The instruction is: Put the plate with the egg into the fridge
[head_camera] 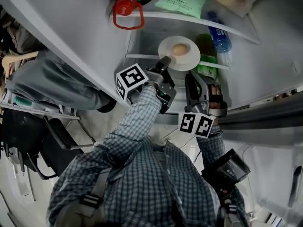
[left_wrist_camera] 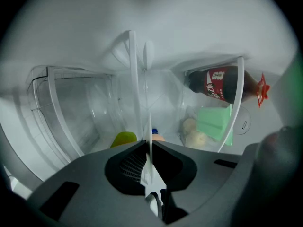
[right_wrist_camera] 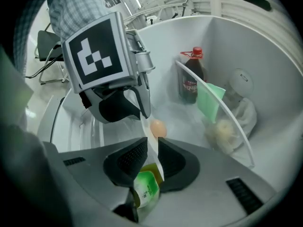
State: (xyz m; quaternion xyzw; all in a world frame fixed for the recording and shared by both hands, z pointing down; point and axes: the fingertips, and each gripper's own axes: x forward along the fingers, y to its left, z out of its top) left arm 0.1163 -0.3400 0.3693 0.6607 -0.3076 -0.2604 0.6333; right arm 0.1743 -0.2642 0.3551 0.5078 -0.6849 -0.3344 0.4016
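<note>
The left gripper (head_camera: 164, 61) is pinching the plate (head_camera: 190, 58) at about 8 o'clock on its rim. In the left gripper view its jaws are pressing together on the thin white edge, with no gap showing. The plate is hanging level inside the fridge, under the glass shelf (head_camera: 189, 19), and the egg (head_camera: 179, 49) is sitting near its middle. The level hold looks meant to stop the egg rolling.

The right gripper (head_camera: 193, 76) is gripping the rim at about 5 o'clock. Its jaws are narrowed onto the edge, seemingly clamping it. Gripping at two points is probably keeping the plate from tipping. A green bottle (head_camera: 206, 45) is lying at 3 o'clock of the plate, so the right side is crowding the landing spot.
</note>
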